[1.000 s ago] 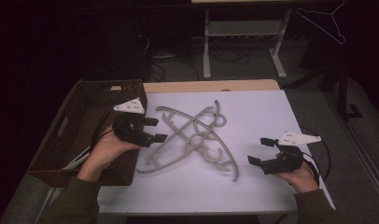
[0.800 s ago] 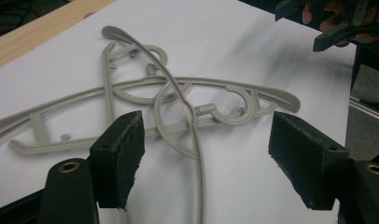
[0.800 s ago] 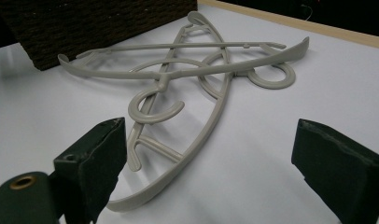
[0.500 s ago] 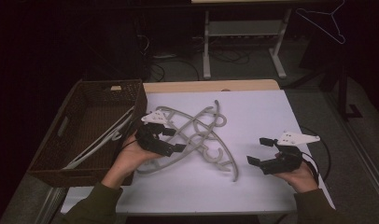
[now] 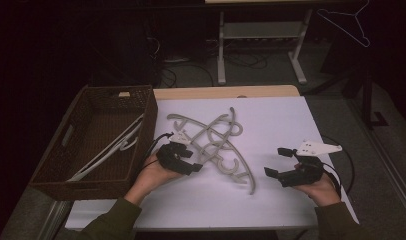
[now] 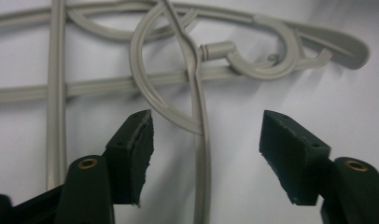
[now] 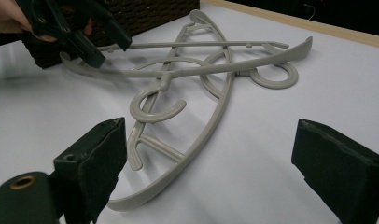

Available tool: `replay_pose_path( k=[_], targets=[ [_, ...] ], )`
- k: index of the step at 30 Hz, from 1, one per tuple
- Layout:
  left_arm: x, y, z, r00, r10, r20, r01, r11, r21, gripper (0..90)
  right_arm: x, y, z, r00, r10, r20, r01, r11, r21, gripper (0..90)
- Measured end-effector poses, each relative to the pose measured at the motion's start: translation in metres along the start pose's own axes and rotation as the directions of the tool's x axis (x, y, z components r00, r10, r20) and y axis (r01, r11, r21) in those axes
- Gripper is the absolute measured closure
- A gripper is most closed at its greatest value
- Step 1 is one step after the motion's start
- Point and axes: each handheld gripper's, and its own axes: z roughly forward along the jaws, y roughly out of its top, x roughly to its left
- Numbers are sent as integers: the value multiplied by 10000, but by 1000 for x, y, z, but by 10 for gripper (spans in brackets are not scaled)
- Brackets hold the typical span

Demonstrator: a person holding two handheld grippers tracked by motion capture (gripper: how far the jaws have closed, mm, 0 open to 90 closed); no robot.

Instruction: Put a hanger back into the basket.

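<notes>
Down from the basket's edge and onto the pile comes the left gripper, its jaws having just been closing, yet they stand apart with nothing pressed between the pads. From its own view a thin grey bar of one hanger runs up between the two black jaws, touching neither. The right gripper has kept its place near the desk's right edge, jaws spread wide and empty, well apart from the pile and pointing toward it.

Closest to the person, on the white desk, lies the grey plastic hangers tangle: several pale grey hangers heaped across one another around the desk's middle. They are flat moulded plastic with curved shoulders, slim crossbars and open round hooks; one long curved arm sweeps out toward the near side, ending between the two grippers. In the left gripper view a hook loops over a crossbar, and another hook curls beside it at the right.

Further left, just beside the pile, stands a dark woven basket, and inside it a white hanger lies slanted along the bottom.
</notes>
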Motion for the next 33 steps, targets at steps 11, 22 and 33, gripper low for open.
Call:
replay_pose_path(
  k=[11,22,33],
  targets=[
    [4,-7,25,9999,-135,-13,135,9981,599,476,0,0,2,10000,-32,-15,32,10000,26,100],
    [7,-7,32,9995,-293,71,286,9964,792,597,1,0,6,9999,52,-104,-50,9999,161,100],
    [8,-5,32,9997,-215,134,203,9962,846,696,4,-2,6,9990,389,216,-397,9985,379,120]
  ],
)
